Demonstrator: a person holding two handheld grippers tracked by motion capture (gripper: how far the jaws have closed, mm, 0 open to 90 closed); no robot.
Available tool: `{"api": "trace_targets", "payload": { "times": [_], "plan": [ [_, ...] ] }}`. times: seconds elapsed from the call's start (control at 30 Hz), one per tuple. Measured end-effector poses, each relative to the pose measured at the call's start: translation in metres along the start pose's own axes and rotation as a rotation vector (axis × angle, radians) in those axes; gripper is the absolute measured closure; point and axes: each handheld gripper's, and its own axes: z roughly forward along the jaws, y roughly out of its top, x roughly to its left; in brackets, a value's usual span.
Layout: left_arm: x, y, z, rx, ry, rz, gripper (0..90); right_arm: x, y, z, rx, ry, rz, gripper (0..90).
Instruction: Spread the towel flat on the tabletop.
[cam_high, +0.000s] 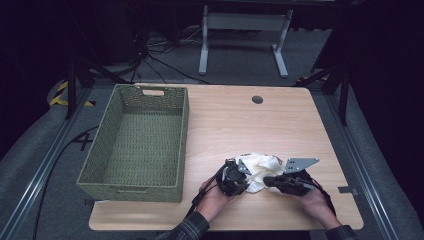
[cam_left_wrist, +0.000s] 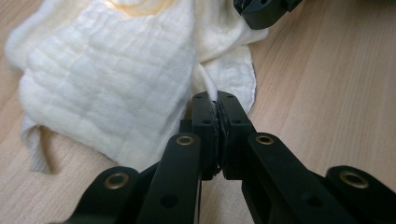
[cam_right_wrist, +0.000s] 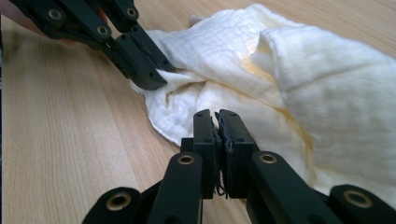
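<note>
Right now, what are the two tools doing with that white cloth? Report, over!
Left tool shut on the cloth edge. Right tool shut on it too. Cloth crumpled on the table. Green basket off to the left, nothing blocking.

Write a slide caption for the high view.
Both grippers pinch a crumpled cream cloth beside a green woven basket.
</note>
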Motion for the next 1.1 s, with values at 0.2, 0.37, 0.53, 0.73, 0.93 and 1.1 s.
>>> {"api": "trace_targets", "payload": {
  "times": [0.2,0.37,0.53,0.73,0.93,1.1],
  "plan": [
    [0.004,-0.001,-0.013,-0.061,-0.012,-0.021,87.2,-0.005,0.0,-0.01,-0.021,-0.015,0.013,86.7],
    [0.009,-0.003,-0.023,-0.078,-0.007,-0.045,87.3,-0.011,-0.001,-0.02,-0.039,-0.033,0.024,86.8],
    [0.013,-0.005,-0.029,-0.093,0.002,-0.065,87.3,-0.017,-0.004,-0.029,-0.053,-0.051,0.04,86.8],
    [0.017,-0.007,-0.034,-0.107,0.011,-0.075,87.5,-0.027,-0.009,-0.044,-0.067,-0.084,0.065,86.8],
    [0.02,-0.008,-0.037,-0.101,0.021,-0.086,87.5,-0.04,-0.018,-0.063,-0.076,-0.128,0.098,86.8],
    [0.024,-0.009,-0.04,-0.097,0.041,-0.097,87.5,-0.051,-0.026,-0.077,-0.083,-0.177,0.124,86.8]
  ]
}}
